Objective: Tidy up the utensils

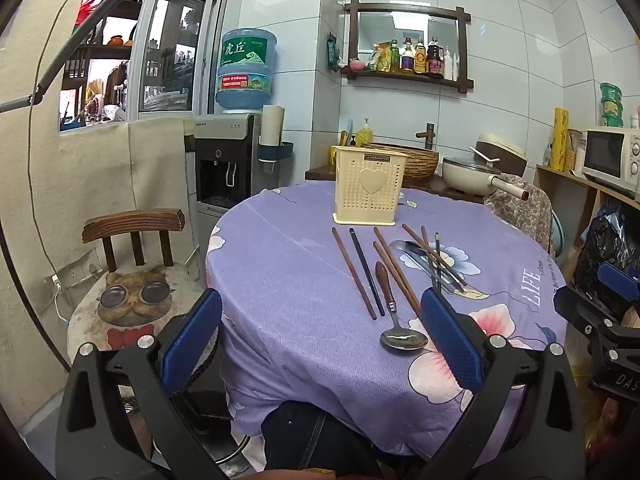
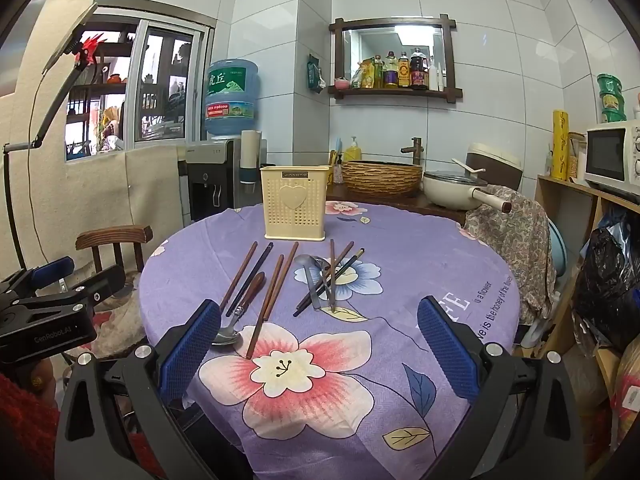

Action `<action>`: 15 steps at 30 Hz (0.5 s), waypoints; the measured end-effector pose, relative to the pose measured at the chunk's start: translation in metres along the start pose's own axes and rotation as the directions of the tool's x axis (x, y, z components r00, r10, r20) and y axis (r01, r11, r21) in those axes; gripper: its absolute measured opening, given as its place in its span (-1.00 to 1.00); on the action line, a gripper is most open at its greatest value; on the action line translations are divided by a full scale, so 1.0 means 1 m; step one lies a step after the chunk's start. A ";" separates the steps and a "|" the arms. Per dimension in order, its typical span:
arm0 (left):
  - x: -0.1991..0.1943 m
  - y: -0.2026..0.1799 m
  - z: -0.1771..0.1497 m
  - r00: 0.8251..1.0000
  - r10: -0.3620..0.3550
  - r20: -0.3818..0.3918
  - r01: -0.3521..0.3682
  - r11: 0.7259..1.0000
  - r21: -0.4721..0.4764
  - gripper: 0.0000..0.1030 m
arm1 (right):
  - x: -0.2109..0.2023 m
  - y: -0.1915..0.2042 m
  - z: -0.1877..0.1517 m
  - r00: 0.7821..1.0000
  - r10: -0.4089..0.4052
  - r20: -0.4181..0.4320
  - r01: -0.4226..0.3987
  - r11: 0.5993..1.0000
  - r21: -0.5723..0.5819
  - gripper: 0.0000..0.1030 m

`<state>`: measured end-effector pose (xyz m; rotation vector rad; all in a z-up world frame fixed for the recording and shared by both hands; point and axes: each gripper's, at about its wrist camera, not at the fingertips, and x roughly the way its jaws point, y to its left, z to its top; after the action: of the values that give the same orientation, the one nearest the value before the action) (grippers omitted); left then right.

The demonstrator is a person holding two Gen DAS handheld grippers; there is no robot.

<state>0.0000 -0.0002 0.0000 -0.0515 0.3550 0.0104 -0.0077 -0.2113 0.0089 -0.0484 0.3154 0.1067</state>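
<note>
A cream perforated utensil holder (image 1: pixel 369 189) (image 2: pixel 293 203) stands upright at the far side of the round table. In front of it lie several chopsticks (image 1: pixel 354 272) (image 2: pixel 239 275), a wood-handled spoon (image 1: pixel 394 312) (image 2: pixel 244 305), and steel spoons (image 1: pixel 420 258) (image 2: pixel 314 276) crossed with more chopsticks. My left gripper (image 1: pixel 322 336) is open and empty, held at the table's near edge. My right gripper (image 2: pixel 320 344) is open and empty above the near part of the table. Each gripper shows at the edge of the other's view.
The table carries a purple flowered cloth (image 2: pixel 360 380). A wooden chair with a cat cushion (image 1: pixel 132 304) stands left of the table. A cloth-draped chair (image 2: pixel 516 248) stands at the right. A counter with a basket sink (image 2: pixel 382 178) and a pan (image 2: pixel 452 192) lies behind. Shelves with a microwave (image 2: pixel 612 156) stand at the right.
</note>
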 end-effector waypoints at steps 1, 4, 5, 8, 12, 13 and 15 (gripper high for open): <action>0.000 0.000 0.000 1.000 -0.001 0.000 0.001 1.000 -0.001 0.91 | 0.000 0.000 0.000 1.000 0.002 -0.003 -0.002 1.000 0.004 0.88; 0.000 0.000 0.000 1.000 0.000 0.002 0.000 1.000 0.000 0.91 | 0.000 0.000 0.000 1.000 0.002 -0.002 -0.002 1.000 0.004 0.88; -0.001 0.000 0.000 1.000 0.000 0.002 0.000 1.000 0.000 0.91 | 0.000 0.000 0.000 1.000 0.002 -0.002 -0.002 1.000 0.004 0.88; 0.000 0.000 0.000 1.000 0.001 0.000 -0.001 1.000 0.001 0.91 | 0.000 0.000 0.000 1.000 0.003 -0.003 -0.002 1.000 0.004 0.88; 0.000 0.000 0.000 1.000 0.000 -0.002 0.000 1.000 0.000 0.91 | 0.000 0.000 0.000 1.000 0.002 -0.003 -0.002 1.000 0.005 0.88; 0.000 0.000 0.000 1.000 0.000 -0.002 0.000 1.000 0.000 0.91 | 0.000 0.000 0.000 1.000 0.002 -0.002 -0.002 1.000 0.004 0.88; 0.000 0.000 0.000 1.000 0.000 -0.002 0.000 1.000 0.000 0.91 | 0.000 0.000 0.000 1.000 0.002 -0.003 -0.002 1.000 0.005 0.88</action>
<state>-0.0004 -0.0004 0.0000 -0.0513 0.3566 0.0104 -0.0072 -0.2117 0.0089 -0.0435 0.3190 0.1082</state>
